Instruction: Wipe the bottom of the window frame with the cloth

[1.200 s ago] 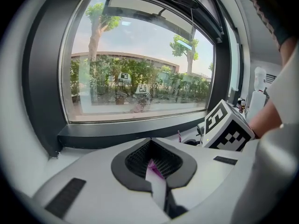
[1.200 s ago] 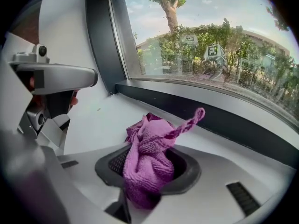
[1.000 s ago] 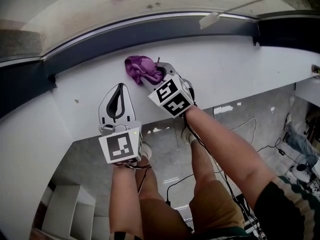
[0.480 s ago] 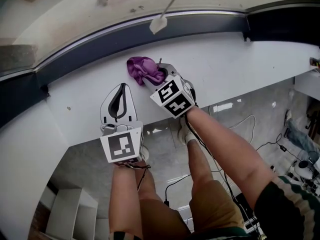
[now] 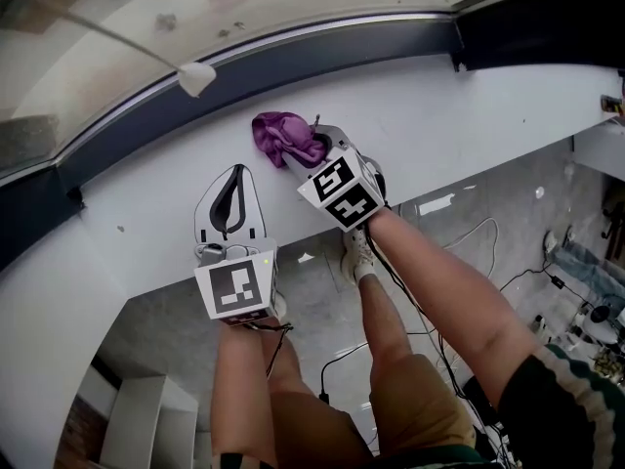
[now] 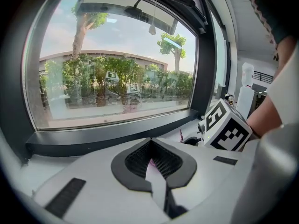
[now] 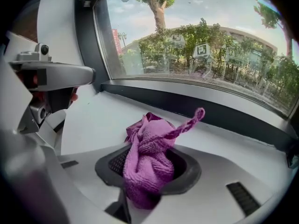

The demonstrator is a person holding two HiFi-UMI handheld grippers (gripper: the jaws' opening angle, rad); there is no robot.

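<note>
A bunched purple cloth [image 5: 281,133] sits on the white sill [image 5: 469,115] just below the dark bottom rail of the window frame [image 5: 322,59]. My right gripper [image 5: 311,150] is shut on the purple cloth [image 7: 150,157], which bulges out between its jaws with one corner sticking up. My left gripper [image 5: 232,186] rests on the sill to the left, jaws shut with nothing held; in the left gripper view its closed tips [image 6: 152,164] point at the frame's bottom rail [image 6: 117,135]. The right gripper's marker cube [image 6: 226,127] shows at that view's right.
A white pull cord with a small tab [image 5: 195,76] hangs in front of the glass. The sill's front edge [image 5: 322,247] drops to a grey floor with cables [image 5: 479,237]. The dark frame upright [image 7: 88,41] stands at the left of the right gripper view.
The head view has shifted, so the hanging cord tab appears further left. Both grippers and the cloth stay in nearly the same place on the sill.
</note>
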